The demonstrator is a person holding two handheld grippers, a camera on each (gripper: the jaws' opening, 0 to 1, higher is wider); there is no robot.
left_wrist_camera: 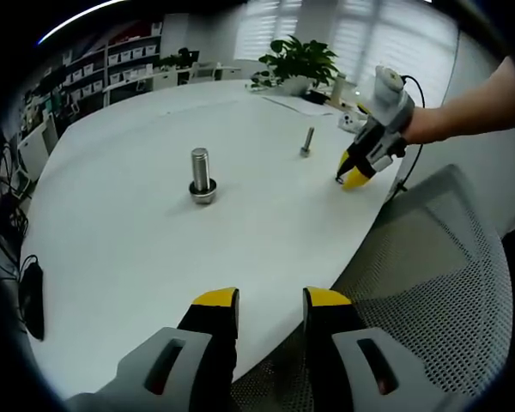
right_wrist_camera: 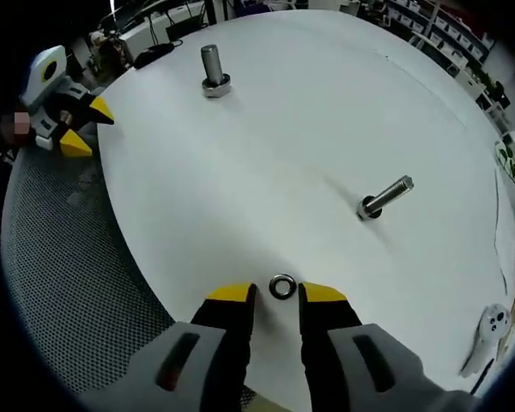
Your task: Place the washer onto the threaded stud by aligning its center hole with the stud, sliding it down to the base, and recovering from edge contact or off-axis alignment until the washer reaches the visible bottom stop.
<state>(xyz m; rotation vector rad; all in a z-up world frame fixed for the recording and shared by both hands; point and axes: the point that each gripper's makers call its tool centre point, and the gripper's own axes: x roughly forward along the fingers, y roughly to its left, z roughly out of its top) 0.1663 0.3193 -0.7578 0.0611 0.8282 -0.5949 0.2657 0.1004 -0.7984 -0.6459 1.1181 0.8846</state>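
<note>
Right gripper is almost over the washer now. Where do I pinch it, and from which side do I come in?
The washer lies flat on the white table, just ahead of the open right gripper. It is a thin ring, so probably pinch across its outer rim, one fingertip on each side, coming down from above. That leaves the center hole free for the stud.

My left gripper (left_wrist_camera: 270, 300) hangs open over the near table (left_wrist_camera: 137, 257) edge. 2 studs stand ahead: a thick bolt (left_wrist_camera: 202, 176), a thin stud (left_wrist_camera: 307, 142) farther right. My right gripper (left_wrist_camera: 360, 167) touches down far right.
</note>
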